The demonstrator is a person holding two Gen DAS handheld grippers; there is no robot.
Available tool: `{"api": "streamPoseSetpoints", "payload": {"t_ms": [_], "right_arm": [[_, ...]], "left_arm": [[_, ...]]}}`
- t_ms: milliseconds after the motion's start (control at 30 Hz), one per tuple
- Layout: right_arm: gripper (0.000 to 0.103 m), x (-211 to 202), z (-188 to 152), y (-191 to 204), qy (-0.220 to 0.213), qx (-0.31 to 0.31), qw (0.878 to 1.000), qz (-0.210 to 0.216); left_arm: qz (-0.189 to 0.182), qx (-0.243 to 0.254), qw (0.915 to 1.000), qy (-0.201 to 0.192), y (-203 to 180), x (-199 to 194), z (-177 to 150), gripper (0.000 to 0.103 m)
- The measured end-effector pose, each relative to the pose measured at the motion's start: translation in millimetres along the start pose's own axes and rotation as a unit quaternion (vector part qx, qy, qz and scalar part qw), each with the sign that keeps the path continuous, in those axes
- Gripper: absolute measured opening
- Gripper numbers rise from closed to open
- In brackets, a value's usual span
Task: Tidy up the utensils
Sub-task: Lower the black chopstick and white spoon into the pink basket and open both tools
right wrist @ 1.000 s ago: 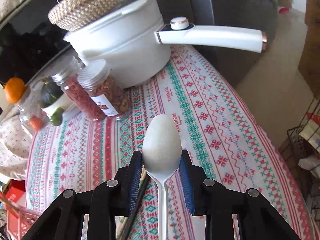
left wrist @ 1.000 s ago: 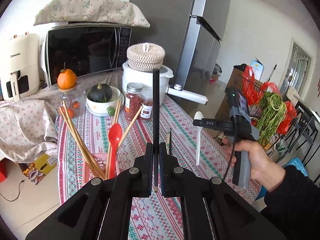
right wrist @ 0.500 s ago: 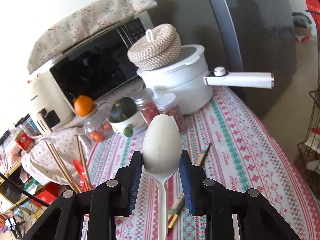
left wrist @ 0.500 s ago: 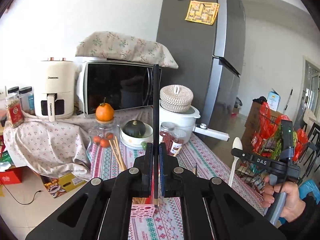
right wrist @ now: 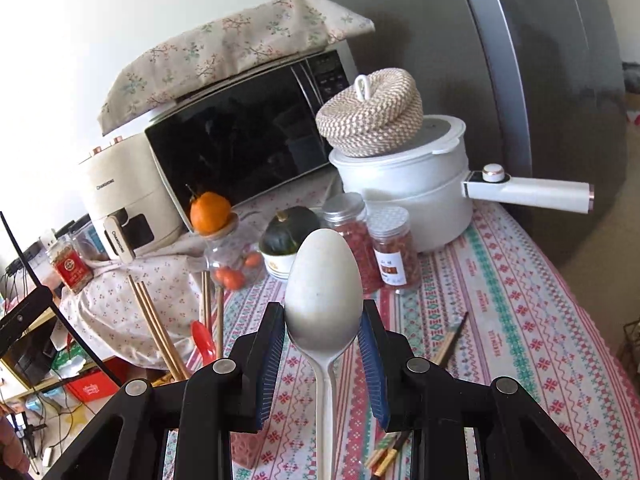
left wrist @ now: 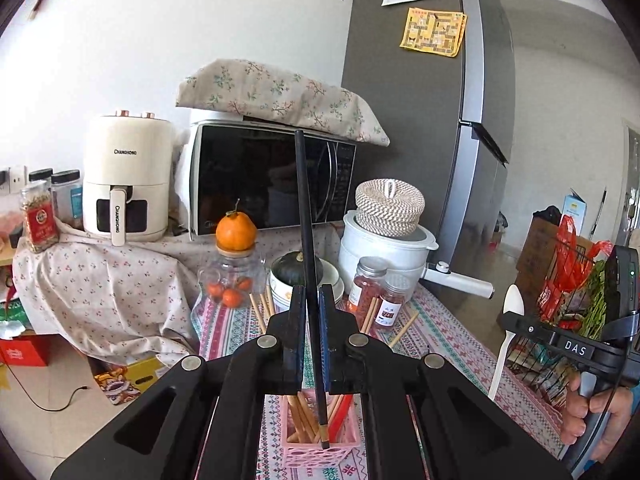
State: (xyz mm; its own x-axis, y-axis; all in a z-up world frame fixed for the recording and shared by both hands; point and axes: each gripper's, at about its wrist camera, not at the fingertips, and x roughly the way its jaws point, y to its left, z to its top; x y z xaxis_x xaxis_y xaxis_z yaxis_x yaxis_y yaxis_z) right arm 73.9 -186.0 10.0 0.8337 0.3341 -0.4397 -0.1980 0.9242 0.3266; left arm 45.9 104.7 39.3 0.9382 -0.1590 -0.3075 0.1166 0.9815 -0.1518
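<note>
The left tool (left wrist: 309, 334) has its jaws pressed nearly together, clamping a thin black chopstick (left wrist: 304, 216) that stands almost upright between the blue pads. The right tool (right wrist: 323, 334) has its jaws partly apart, gripping the bowl of a white spoon (right wrist: 323, 296) by its edges. At the far right, a hand (left wrist: 596, 408) wraps the right tool's handle.
</note>
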Motion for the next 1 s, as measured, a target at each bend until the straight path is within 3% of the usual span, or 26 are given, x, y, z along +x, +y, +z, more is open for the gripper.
{"api": "streamPoseSetpoints", "payload": {"t_ms": [400,667,800,867,933,967,1000], "right_arm": [[0.033,5,-2,12,-0.003,-0.006,1.000,0.007],[0.033,7,-2,14,-0.009,0.006,1.000,0.014],[0.033,4,0,21,-0.026,0.012,0.999,0.016],[0.033,3,1,28,-0.040,0.012,0.999,0.017],[0.033,3,2,37,-0.051,0.011,0.998,0.021],[0.033,4,2,42,-0.056,0.011,0.998,0.024],[0.034,5,3,48,-0.059,0.011,0.998,0.029]], "left_arm": [[-0.008,-0.052,0.9986,-0.003,12,13,4,0.006],[0.005,-0.030,0.9984,0.047,8,44,-15,0.006],[0.007,-0.013,0.9955,0.094,6,62,-31,0.008],[0.009,-0.011,0.9929,0.118,5,65,-36,0.020],[0.013,-0.015,0.9913,0.130,7,61,-40,0.068],[0.014,-0.020,0.9905,0.135,9,58,-42,0.084],[0.017,-0.024,0.9897,0.140,11,55,-43,0.087]]}}
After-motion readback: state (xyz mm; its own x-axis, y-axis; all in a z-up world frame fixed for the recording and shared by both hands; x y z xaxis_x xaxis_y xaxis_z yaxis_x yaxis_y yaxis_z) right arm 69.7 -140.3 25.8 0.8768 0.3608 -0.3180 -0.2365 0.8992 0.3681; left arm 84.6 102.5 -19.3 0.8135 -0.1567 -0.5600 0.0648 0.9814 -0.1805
